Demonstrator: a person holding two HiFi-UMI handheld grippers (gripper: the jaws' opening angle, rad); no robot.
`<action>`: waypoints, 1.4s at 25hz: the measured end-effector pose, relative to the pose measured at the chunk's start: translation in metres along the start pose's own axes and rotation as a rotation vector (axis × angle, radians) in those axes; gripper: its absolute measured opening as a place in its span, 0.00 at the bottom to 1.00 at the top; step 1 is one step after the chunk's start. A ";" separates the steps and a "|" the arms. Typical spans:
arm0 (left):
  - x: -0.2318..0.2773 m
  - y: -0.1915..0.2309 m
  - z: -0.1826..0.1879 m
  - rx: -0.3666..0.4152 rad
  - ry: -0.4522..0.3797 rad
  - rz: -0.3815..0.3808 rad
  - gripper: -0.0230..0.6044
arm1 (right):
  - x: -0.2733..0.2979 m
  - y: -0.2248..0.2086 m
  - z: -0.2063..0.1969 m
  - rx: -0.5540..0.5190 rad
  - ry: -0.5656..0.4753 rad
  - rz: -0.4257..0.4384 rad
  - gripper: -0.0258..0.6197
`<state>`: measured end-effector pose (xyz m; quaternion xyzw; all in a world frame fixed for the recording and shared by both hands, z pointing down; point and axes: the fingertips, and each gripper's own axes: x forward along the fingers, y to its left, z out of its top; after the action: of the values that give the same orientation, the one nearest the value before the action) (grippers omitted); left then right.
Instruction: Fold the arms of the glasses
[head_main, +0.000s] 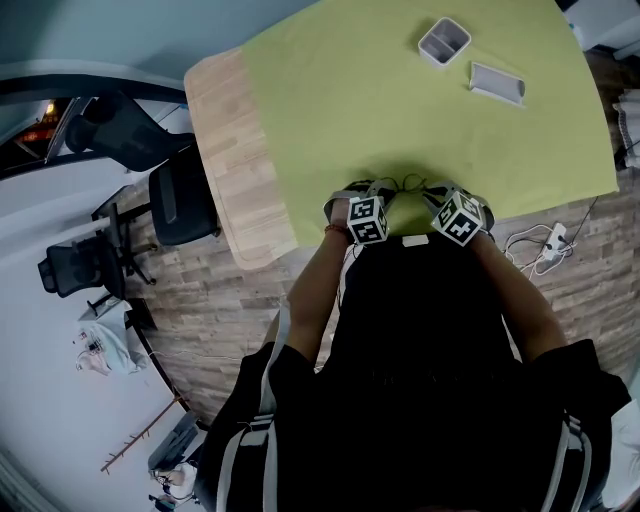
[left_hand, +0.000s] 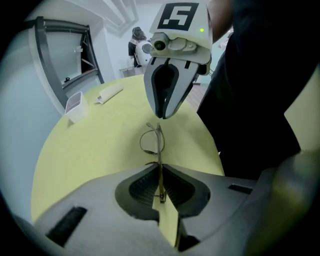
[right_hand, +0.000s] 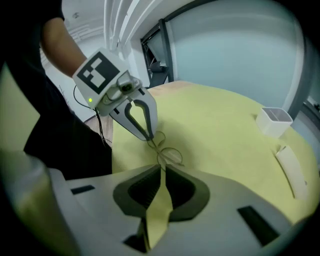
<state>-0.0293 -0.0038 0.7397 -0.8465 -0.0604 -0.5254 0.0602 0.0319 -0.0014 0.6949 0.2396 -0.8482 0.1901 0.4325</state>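
Left gripper view: I am reading the left gripper (left_hand: 161, 172) as closed on one thin arm of the glasses (left_hand: 152, 141), whose long axis is running straight away toward the right gripper (left_hand: 161, 115). Right gripper view: its jaws are pinching the opposite end. Head view: the glasses are sitting between both grippers by the green cloth's (head_main: 400, 110) near edge. Open cloth is stretching ahead to the white tray (head_main: 444, 42) and case (head_main: 497, 83).

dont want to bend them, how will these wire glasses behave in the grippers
The glasses look thin-wired, so probably light and easily bent if the left gripper and right gripper pull apart. Held only by narrow wire, they may twist or slip.
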 end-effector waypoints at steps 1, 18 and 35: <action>0.000 0.000 0.000 -0.003 -0.004 0.000 0.07 | 0.004 0.000 -0.001 -0.019 0.015 0.003 0.11; -0.005 0.000 0.007 -0.055 -0.089 -0.008 0.07 | 0.030 0.000 -0.007 -0.140 0.133 0.010 0.11; -0.031 0.003 0.006 -0.341 -0.312 -0.023 0.07 | 0.031 -0.001 -0.003 -0.106 0.118 -0.001 0.11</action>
<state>-0.0371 -0.0066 0.7092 -0.9147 0.0112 -0.3914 -0.0999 0.0190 -0.0077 0.7222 0.2053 -0.8299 0.1585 0.4940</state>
